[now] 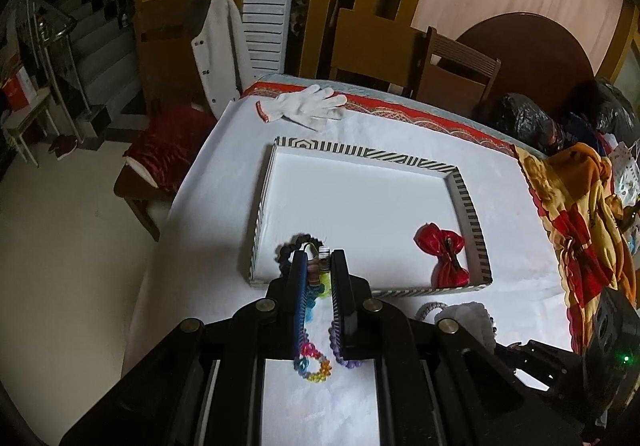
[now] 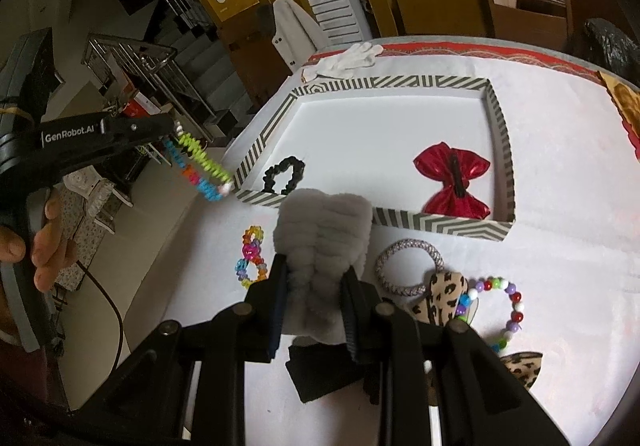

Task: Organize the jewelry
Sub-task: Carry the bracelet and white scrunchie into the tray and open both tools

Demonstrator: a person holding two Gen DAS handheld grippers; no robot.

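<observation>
A striped-rim white tray (image 1: pixel 362 155) (image 2: pixel 502 133) sits on the white table. In it lie a red bow clip (image 1: pixel 442 256) (image 2: pixel 454 181) and a black scrunchie (image 2: pixel 284 175). My left gripper (image 1: pixel 319 258) is shut on a neon coil bracelet (image 2: pixel 200 161) and holds it above the table by the tray's near left corner. My right gripper (image 2: pixel 316 270) is shut on a grey fluffy scrunchie (image 2: pixel 326 242), lifted in front of the tray. A rainbow flower bracelet (image 2: pixel 252 258) (image 1: pixel 314 364) lies on the table.
On the table near the right gripper lie a silver braided hair tie (image 2: pixel 408 266), a leopard bow (image 2: pixel 442 298), a colourful bead bracelet (image 2: pixel 506 306) and a black cloth (image 2: pixel 320 374). A white glove (image 1: pixel 308 107) lies behind the tray. A patterned blanket (image 1: pixel 576 221) is at right.
</observation>
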